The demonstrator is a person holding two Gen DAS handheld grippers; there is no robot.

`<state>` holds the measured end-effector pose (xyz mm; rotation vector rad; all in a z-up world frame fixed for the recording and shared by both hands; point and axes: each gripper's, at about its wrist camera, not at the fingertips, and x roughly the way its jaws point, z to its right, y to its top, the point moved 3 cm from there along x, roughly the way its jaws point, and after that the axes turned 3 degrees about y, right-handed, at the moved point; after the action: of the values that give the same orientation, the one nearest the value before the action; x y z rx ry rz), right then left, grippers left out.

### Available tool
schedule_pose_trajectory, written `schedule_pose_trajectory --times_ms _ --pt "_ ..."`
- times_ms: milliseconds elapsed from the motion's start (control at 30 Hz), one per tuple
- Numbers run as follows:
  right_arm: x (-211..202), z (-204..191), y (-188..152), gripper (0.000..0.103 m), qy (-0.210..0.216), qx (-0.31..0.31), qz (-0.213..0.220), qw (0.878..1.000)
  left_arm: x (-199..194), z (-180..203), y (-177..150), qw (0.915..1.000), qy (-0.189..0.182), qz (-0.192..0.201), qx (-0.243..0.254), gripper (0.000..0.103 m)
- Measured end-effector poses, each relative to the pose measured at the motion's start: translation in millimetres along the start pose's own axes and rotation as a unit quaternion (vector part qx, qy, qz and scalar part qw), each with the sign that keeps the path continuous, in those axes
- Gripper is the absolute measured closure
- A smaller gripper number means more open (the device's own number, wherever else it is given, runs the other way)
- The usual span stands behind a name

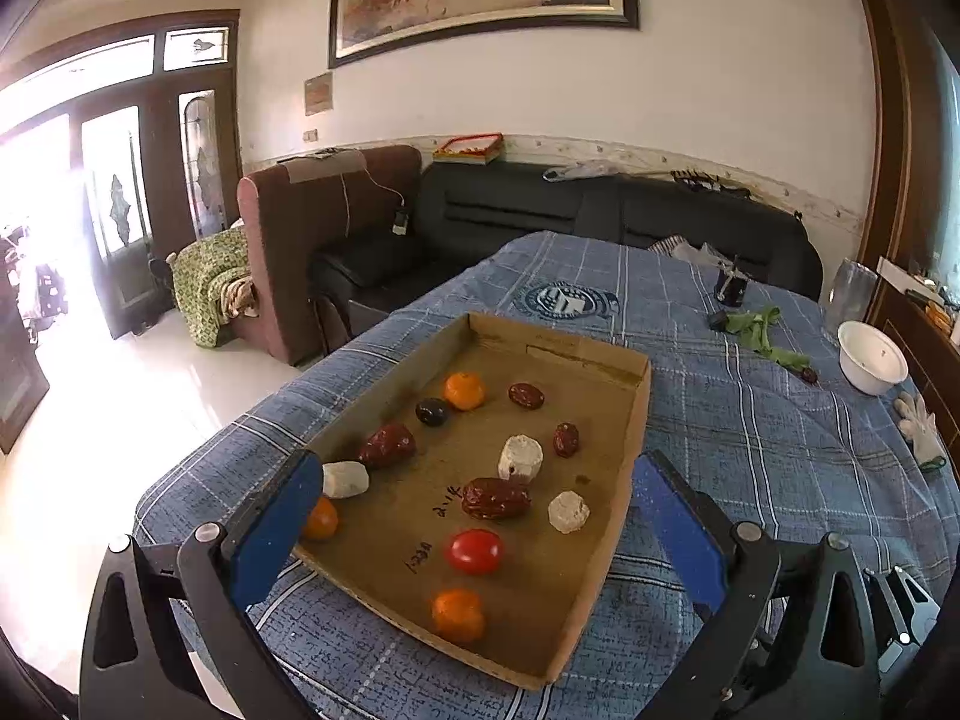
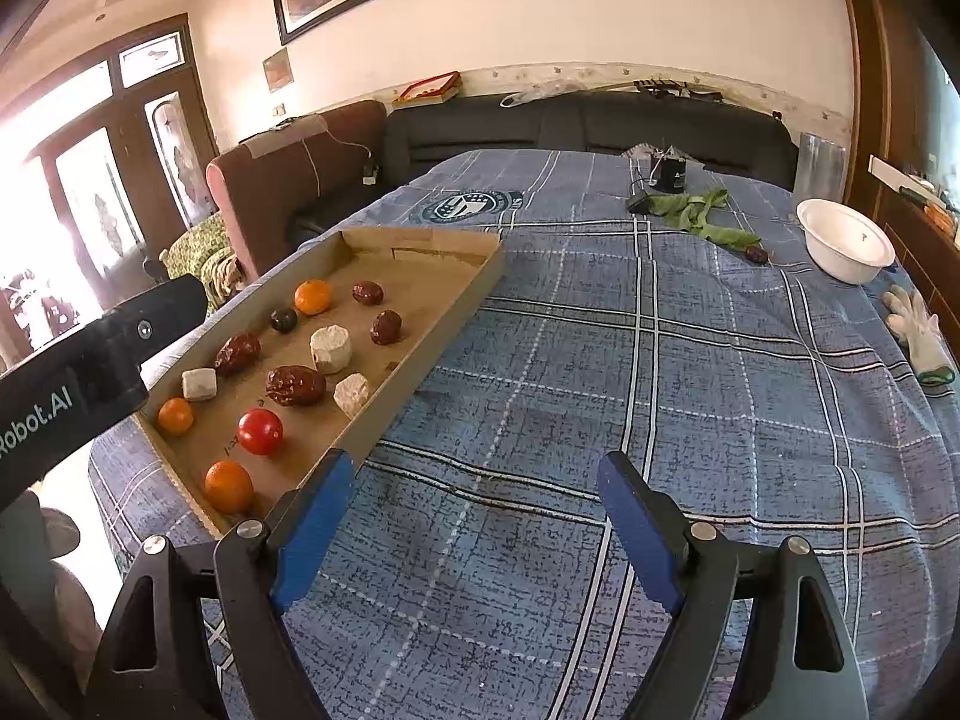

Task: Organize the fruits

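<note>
Sunlight floods in from the doorway on our left, and a blue plaid cloth [image 2: 600,360] covers the table we work over. On it sits a shallow cardboard tray [image 1: 639,408] holding the fruit in a loose scatter. Three small oranges, a red tomato [image 1: 474,551], several wrinkled red dates, one dark plum-like fruit and three pale chunky pieces lie mixed together, with no grouping by kind that we can make out.

Our left gripper [image 1: 474,507] hangs over the near end of the tray with its blue pads spread wide and nothing between them. The tomato and the largest date [image 1: 495,498] lie right ahead, between the fingers — a stance that suits reaching for either. One orange [image 1: 320,519] is half hidden behind the left pad.

Our right gripper [image 2: 474,525] is likewise spread and empty, held over bare cloth, with the tray's near corner just beside its left finger — probably kept clear so it does not crowd the tray.

Well ahead and to the right of it stands a white bowl [image 2: 843,243], a possible destination, with one stray date [image 2: 756,254] on the cloth near it beside a green rag. Whether the sorting is under way or nearly done, the scatter does not settle.
</note>
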<state>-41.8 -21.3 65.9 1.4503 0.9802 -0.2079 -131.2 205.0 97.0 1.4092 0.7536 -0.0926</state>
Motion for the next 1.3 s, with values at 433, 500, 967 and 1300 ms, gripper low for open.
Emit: schedule_pose_trajectory --times_ms 433,500,967,1300 --pt "1 -6 -1 0.014 0.001 -0.008 -0.001 1.0 -17 -9 -2 0.9989 0.019 0.042 -0.014 0.0" --pt "1 -7 -1 0.014 0.002 -0.01 -0.001 1.0 -21 -9 -3 0.9982 0.027 0.053 -0.01 0.0" --pt "6 -12 -3 0.013 0.002 -0.02 -0.002 1.0 -11 -19 -8 0.9993 -0.001 0.015 -0.033 0.0" --pt "11 -19 -5 0.013 0.001 -0.021 -0.012 1.0 -2 -35 -10 0.9969 -0.038 -0.014 -0.067 0.0"
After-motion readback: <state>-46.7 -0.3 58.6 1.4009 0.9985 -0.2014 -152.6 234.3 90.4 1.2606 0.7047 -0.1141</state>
